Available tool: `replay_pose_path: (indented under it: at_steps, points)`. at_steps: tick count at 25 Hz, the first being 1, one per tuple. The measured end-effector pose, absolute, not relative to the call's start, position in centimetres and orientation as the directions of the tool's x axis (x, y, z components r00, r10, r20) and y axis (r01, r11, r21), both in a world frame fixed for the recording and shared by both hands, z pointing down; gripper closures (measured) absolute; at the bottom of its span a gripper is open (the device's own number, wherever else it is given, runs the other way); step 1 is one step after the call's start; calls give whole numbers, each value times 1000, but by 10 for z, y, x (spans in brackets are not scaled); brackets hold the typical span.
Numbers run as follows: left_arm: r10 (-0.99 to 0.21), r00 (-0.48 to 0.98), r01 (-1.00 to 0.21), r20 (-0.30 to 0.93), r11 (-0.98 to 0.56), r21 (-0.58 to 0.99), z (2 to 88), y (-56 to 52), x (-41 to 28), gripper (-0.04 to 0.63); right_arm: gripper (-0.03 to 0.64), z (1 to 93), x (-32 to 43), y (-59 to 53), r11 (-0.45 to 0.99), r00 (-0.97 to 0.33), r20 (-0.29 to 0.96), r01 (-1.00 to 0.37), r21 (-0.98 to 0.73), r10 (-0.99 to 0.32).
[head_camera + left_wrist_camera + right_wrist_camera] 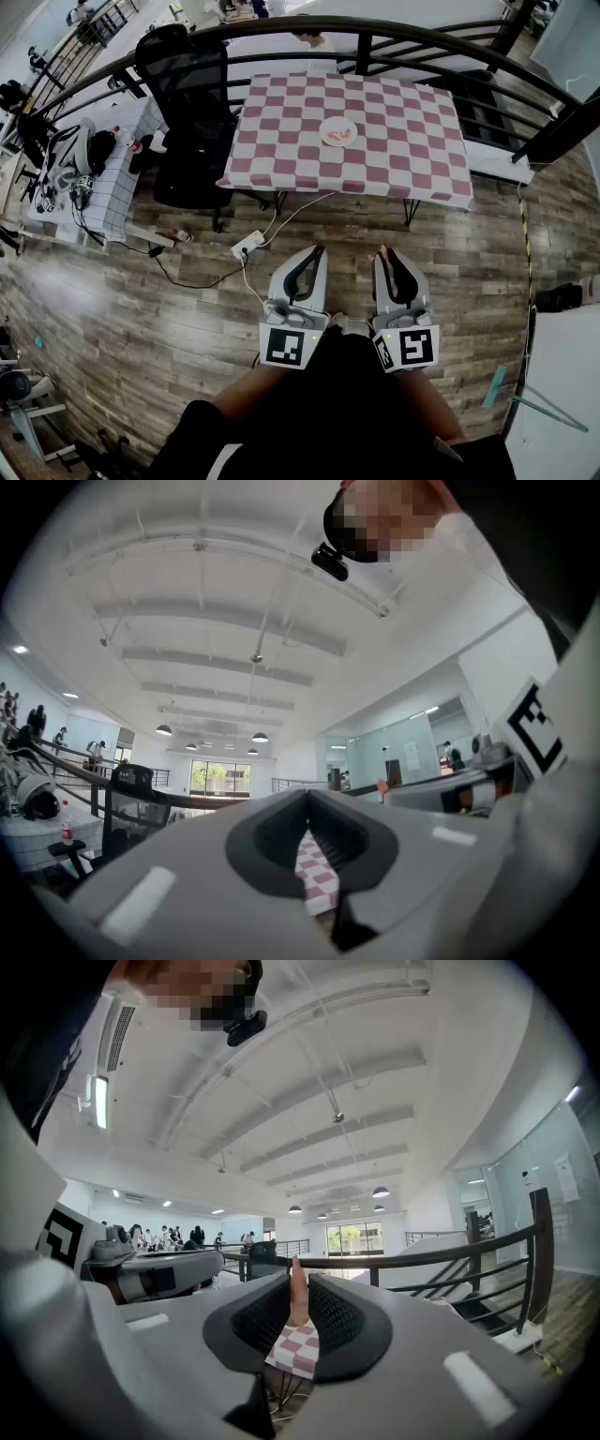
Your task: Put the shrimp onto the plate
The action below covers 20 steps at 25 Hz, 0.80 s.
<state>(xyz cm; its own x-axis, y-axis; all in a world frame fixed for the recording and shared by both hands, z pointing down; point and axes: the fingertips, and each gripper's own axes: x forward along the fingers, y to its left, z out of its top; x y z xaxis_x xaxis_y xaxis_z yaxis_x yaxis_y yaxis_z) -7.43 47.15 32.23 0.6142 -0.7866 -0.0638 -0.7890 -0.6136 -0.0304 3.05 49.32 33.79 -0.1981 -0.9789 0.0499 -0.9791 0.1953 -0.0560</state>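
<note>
A white plate (325, 129) with a few pink pieces on it sits near the middle of the red-and-white checked table (394, 141), far ahead of me. Both grippers are held low over my lap, pointing at the table. My right gripper (384, 251) is shut on a pale orange shrimp (297, 1299), which stands upright between its ribbed pads (333, 1316) and pokes out past the tips. In the head view the shrimp (382, 251) is a small orange speck at those tips. My left gripper (318, 249) is shut with nothing in it; its tips (307, 797) meet.
A black office chair (192, 122) stands at the table's left end. A dark curved railing (375, 33) runs behind the table. A white power strip (247, 246) and cables lie on the wooden floor between me and the table. A cluttered white bench (84, 169) is at the left.
</note>
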Motion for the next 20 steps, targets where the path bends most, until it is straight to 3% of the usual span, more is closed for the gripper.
replay_pose_path:
  at_steps: [20]
  points:
    - [-823, 567, -821, -22, -564, -91, 336, 474, -71, 588, 555, 350, 83, 519, 156, -153, -31, -973, -171, -988]
